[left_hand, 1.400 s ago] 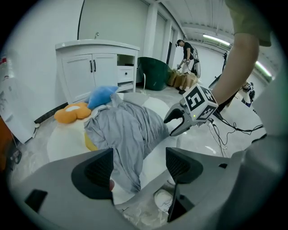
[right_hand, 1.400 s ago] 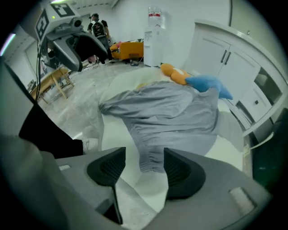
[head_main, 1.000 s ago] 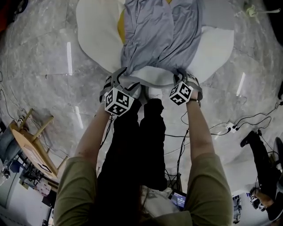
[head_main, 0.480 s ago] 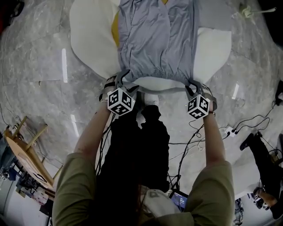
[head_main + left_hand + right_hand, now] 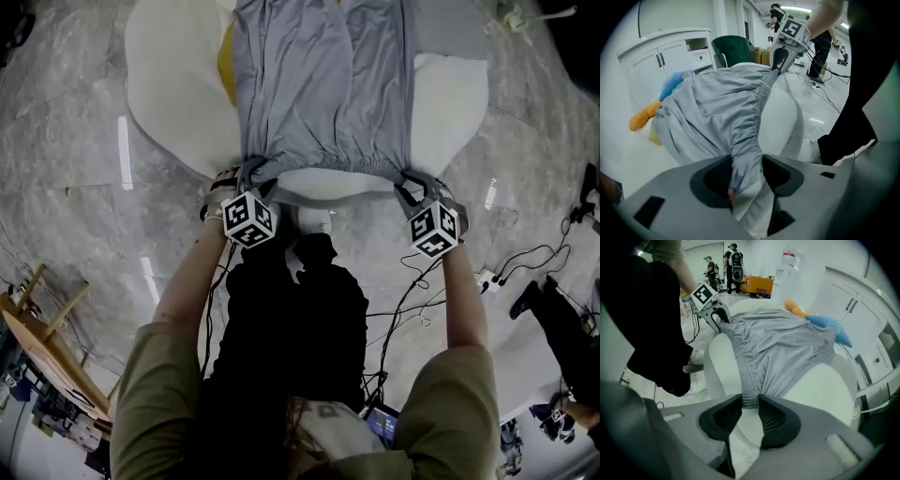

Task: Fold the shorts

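Shorts (image 5: pixel 323 84) lying on white table (image 5: pixel 169 103), stretching away ahead of both claws. Waistband (image 5: pixel 328 161) running crosswise, claw to claw. Left claw (image 5: pixel 251 174) closing on one corner; right claw (image 5: pixel 411 184) pinching other, nearly shut. Both equally near.

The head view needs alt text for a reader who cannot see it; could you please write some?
Seen from above, grey shorts lie flat on a white lobed pad, waistband at the near edge. The left gripper, fingers closing on the cloth, and the right gripper each pinch a waistband corner.
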Motion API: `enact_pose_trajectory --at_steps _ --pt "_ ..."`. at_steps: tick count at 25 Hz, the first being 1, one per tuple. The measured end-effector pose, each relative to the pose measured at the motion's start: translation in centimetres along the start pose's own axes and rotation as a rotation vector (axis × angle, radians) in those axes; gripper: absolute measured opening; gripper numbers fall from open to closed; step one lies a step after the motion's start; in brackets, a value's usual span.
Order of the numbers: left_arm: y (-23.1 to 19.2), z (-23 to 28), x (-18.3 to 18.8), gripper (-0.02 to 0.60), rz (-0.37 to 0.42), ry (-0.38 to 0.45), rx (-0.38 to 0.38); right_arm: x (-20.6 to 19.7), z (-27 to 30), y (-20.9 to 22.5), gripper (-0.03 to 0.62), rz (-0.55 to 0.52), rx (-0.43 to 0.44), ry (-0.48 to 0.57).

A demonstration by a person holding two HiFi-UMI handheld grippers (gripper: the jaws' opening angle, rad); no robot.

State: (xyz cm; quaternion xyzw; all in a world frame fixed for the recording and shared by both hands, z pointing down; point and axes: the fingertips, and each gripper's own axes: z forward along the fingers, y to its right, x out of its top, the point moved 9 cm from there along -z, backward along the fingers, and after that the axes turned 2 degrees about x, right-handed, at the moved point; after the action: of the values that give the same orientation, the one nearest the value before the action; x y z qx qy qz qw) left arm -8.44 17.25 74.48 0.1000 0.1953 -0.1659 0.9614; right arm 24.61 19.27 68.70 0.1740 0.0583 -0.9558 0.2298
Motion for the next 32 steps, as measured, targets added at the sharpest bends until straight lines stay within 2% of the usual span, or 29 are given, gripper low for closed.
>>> enact_pose_trajectory --at_steps 2,3,4,9,13,14,15,16,18,19,21,23,27,29,30,32 --pt "-0.7 -0.4 -0.1 0.099 0.004 0.002 0.007 0.1 0.1 0.2 0.11 -0.002 0.028 -0.011" --pt "-0.9 -0.7 -0.1 0.063 0.004 0.001 -0.002 0.2 0.0 0.0 0.11 -0.007 0.049 -0.019" --pt "-1.1 -1.2 0.0 0.055 0.005 -0.001 -0.019 0.4 -0.2 -0.2 0.11 -0.012 0.074 -0.028" --pt "-0.7 -3.0 -0.6 0.052 0.027 -0.024 -0.122 0.1 -1.1 -2.1 0.11 -0.026 0.206 -0.078" --pt "-0.1 -1.6 -1.4 0.057 -0.003 -0.081 -0.159 -0.3 0.6 -2.3 0.112 -0.014 0.179 -0.094" --pt "-0.2 -1.3 -1.3 0.079 -0.022 -0.098 -0.173 -0.3 0.8 -2.0 0.112 0.014 0.183 -0.096" --pt "-0.3 -1.2 -1.3 0.129 -0.044 -0.112 -0.196 -0.2 0.7 -1.7 0.125 0.058 0.201 -0.095" --pt "-0.5 -1.3 -1.2 0.192 -0.07 -0.123 -0.224 -0.2 0.4 -1.2 0.14 0.115 0.225 -0.087" --pt "-1.0 -2.5 -1.3 0.317 -0.133 -0.139 -0.271 0.0 -1.2 0.0 0.285 0.243 0.268 -0.053" --pt "-1.4 -3.4 -1.4 0.343 -0.172 -0.146 -0.28 0.2 -2.1 1.0 0.288 0.302 0.277 -0.027" --pt "-2.2 -5.9 -1.5 0.367 -0.285 -0.17 -0.276 1.0 -4.1 3.5 0.29 0.411 0.267 0.042" --pt "-2.7 -8.1 -1.5 0.385 -0.437 -0.201 -0.289 2.2 -5.5 7.0 0.29 0.502 0.24 0.111" --pt "-1.7 -9.7 -2.4 0.399 -0.718 -0.197 -0.307 4.8 -5.8 14.5 0.29 0.581 0.181 0.182" --pt "-1.3 -9.9 -1.7 0.399 -0.786 -0.149 -0.291 5.8 -5.2 17.8 0.29 0.614 0.132 0.209" --pt "-1.5 -9.8 0.0 0.399 -0.799 -0.098 -0.285 6.2 -4.7 19.6 0.29 0.648 0.102 0.229" --pt "-2.8 -8.7 5.9 0.399 -0.8 0.021 -0.31 7.0 -3.5 23.3 0.29 0.763 0.046 0.275"
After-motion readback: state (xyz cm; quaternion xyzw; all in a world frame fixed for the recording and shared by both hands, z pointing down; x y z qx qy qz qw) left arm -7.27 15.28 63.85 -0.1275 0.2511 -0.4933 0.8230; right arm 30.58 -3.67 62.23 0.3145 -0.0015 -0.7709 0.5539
